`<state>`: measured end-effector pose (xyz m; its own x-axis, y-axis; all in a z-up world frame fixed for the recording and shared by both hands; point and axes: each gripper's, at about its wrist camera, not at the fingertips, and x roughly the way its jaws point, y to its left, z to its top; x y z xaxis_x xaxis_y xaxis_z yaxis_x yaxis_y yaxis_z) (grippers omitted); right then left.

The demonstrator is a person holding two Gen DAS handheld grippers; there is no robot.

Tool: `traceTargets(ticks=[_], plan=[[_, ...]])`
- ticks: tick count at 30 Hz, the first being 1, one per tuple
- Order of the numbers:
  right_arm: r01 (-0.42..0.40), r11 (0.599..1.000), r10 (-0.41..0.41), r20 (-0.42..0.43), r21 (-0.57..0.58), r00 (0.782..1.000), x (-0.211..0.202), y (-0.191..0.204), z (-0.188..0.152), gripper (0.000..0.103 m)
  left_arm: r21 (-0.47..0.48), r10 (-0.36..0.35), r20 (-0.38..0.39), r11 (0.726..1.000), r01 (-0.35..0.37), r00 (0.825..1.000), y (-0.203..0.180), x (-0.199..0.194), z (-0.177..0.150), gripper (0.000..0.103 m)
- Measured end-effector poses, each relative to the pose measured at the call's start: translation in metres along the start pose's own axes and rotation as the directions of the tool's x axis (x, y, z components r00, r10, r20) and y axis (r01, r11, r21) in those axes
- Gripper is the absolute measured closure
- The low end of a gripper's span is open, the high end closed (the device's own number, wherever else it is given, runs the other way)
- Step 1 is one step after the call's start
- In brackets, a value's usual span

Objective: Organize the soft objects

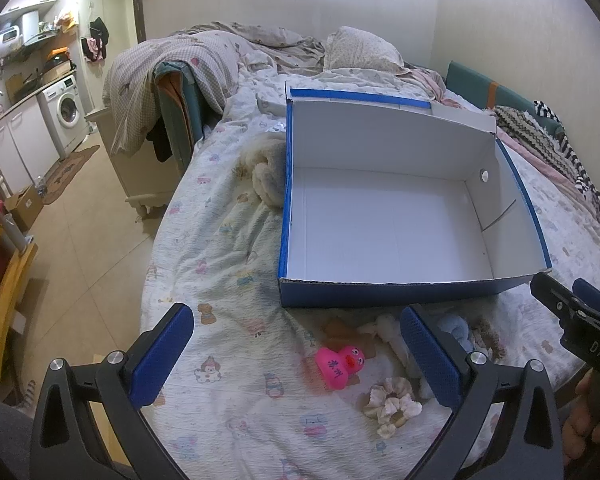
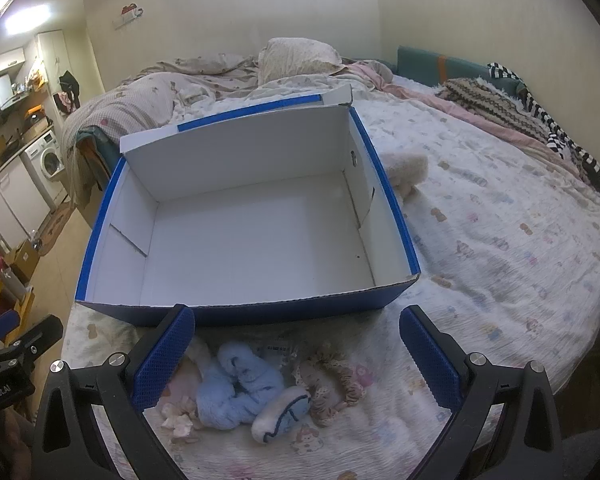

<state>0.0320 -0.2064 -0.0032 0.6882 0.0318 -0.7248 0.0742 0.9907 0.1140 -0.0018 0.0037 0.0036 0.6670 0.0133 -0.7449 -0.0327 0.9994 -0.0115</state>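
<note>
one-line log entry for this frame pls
phase: pre-grasp | left gripper: open, over pink duck | right gripper: open, over blue plush | box: empty, on bed | placed: none

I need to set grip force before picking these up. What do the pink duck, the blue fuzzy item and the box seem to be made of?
Pink duck: likely rubber or soft vinyl, with a smooth, slightly glossy skin. Blue fuzzy item: plush or fleece fabric, with a matte, fluffy pile. Box: corrugated cardboard, blue outside and white inside, with fluting visible along its cut edge.
</note>
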Motion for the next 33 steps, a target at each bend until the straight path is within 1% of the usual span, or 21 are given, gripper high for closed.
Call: traceTargets(ticks=[12,21,27,29,33], plan=[[0.0,1.0,0.0,-0.001,0.0,1.0,-0.0003,0.0004,0.0006,0.0,0.003,0.005,0.004,1.0,-0.005,1.0,-0.0015,0.0011,-0.0016,0.0],[0.002,1.0,-0.002,-0.003,0.003,1.0,-0.0002,0.0005,0.0004,0.0,0.012,0.045,0.021,0.999,-0.045,0.999,-0.0026,-0.0017,-0.0012,0.0],[0.002,1.0,-0.002,-0.005,0.004,1.0,0.0,0.0003,-0.0002,0.0,-0.006,0.051,0.019,0.999,-0.051,0.999,0.0013,-0.0027,-0.0005,0.0],[0.001,1.0,-0.001,-0.006,0.004,1.0,0.0002,0.0005,-0.0003,0.0,-0.012,0.064,0.03,0.998,-0.063,0.998,0.0023,-0.0044,-0.0004,0.0],[0.002,1.0,-0.002,-0.004,0.001,1.0,0.0001,0.0007,0.0003,0.0,-0.01,0.057,0.043,0.998,-0.057,0.997,0.002,-0.0068,0.0009,0.0]])
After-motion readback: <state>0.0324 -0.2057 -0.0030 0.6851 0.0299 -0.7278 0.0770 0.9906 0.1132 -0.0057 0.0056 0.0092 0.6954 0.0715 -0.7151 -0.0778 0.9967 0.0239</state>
